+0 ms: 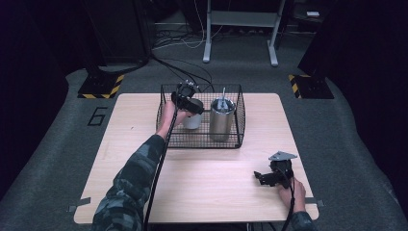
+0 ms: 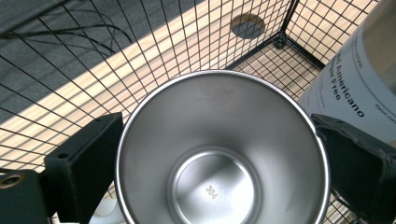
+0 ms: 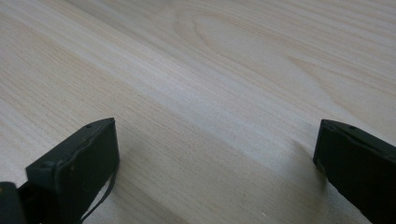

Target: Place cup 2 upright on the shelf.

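A black wire basket stands at the far middle of the wooden table. Inside it, a tall steel tumbler with a straw stands on the right and a white cup on the left. My left gripper reaches into the basket from above. Its jaws press on both sides of the cup, which shows a bare steel inside stamped 304. The tumbler's printed wall stands just beside the cup. My right gripper rests low over the table near the front right, open, with bare wood between its jaws.
The basket's wire walls close in around the cup, and a round hole in the tabletop lies beyond the basket's corner. Cables trail across the grey carpet behind the table. Yellow-and-black striped pads sit at both far corners.
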Motion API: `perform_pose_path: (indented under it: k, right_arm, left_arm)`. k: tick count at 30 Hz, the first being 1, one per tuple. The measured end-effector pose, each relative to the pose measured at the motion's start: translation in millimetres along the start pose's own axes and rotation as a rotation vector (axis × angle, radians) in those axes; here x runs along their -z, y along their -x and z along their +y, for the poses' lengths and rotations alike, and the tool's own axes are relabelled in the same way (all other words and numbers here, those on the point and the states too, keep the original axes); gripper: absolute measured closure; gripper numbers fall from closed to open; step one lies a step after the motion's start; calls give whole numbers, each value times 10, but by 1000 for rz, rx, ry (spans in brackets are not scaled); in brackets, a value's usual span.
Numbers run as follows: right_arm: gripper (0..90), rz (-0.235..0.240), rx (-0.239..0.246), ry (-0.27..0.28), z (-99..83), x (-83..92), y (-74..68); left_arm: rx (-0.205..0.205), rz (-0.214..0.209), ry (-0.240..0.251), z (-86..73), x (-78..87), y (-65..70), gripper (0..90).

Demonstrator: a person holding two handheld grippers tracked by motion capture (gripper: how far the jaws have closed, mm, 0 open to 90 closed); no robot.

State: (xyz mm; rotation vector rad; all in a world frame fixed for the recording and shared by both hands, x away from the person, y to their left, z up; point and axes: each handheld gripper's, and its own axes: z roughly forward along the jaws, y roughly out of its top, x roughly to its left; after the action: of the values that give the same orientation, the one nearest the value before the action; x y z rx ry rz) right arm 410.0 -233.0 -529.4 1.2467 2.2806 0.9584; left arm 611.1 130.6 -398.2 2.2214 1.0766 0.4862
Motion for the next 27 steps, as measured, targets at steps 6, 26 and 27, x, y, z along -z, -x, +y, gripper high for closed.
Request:
perform_pose_path:
  k: [6, 26, 27]
  right_arm:
    - [0, 0, -5, 2, 1, -1, -3]
    - [0, 0, -4, 2, 0, -1, -2]
    - [0, 0, -4, 3, 0, -1, -2]
  left_arm:
    - [7, 2, -20, -27, -74, -3, 62]
    - [6, 2, -64, -92, -156, -32, 60]
    - [4, 2, -66, -94, -153, -37, 60]
